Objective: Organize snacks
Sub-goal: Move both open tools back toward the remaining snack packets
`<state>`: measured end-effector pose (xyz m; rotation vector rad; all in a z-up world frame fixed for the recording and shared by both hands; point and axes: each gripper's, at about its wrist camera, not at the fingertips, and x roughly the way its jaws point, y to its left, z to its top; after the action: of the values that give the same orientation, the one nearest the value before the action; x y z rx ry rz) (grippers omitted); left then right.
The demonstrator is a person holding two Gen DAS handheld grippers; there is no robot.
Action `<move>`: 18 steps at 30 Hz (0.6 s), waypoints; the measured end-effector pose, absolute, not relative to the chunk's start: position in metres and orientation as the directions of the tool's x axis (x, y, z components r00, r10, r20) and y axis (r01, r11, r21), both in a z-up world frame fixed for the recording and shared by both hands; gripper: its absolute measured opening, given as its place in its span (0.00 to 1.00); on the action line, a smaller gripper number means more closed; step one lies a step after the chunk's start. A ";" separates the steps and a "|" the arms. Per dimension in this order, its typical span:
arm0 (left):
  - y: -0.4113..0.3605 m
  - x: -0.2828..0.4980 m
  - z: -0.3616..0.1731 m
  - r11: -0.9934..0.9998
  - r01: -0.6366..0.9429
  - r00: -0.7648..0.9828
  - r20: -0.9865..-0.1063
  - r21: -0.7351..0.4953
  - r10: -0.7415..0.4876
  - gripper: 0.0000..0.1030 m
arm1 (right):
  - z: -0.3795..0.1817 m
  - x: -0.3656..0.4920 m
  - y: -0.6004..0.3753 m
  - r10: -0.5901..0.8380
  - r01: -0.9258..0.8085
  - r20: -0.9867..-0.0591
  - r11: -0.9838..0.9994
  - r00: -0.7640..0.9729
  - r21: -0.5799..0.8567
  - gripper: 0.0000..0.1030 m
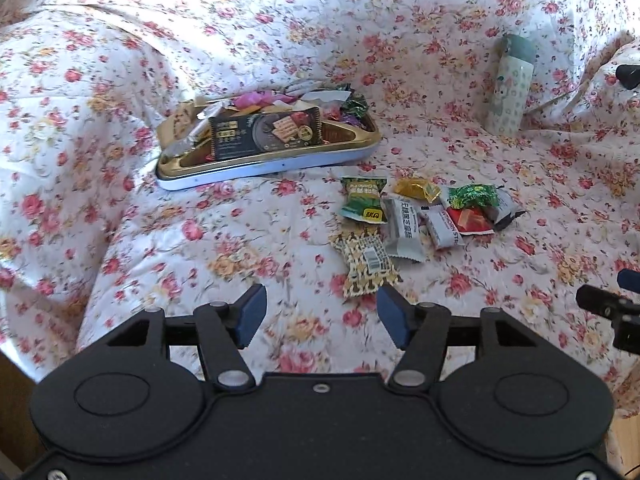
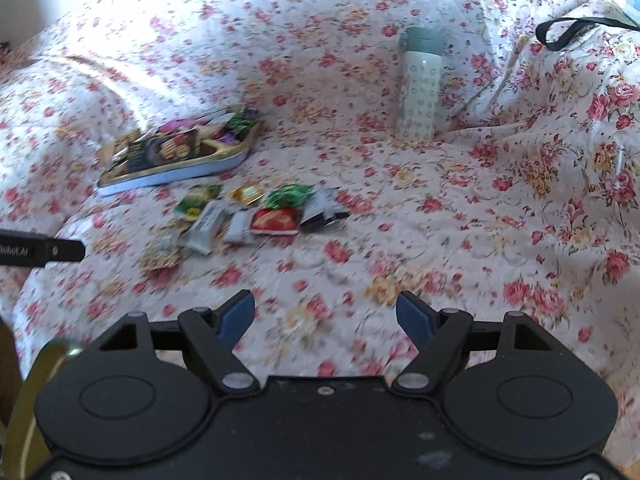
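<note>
Both grippers, left and right, apparently spread, empty.

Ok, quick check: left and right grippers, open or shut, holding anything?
Left gripper: open, holding nothing, poised just short of the patterned snack packet.
Right gripper: open, holding nothing, over bare floral bedspread.

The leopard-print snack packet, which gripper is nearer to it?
Left. The left gripper sits open just short of the leopard-print snack packet; the right gripper is open farther off to the packet's right.
</note>
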<state>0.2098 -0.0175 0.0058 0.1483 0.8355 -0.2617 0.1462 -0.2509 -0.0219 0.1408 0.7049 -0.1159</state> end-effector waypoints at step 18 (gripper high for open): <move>-0.051 0.256 -0.045 0.937 0.350 0.645 -0.730 0.021 -0.224 0.63 | -0.057 0.218 -0.255 -0.047 0.104 -0.646 0.993 0.762 0.050 0.83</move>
<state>0.2558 -0.0505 -0.0445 0.1664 0.8065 -0.3286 0.2178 -0.2548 -0.0567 0.0843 0.7000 -0.0821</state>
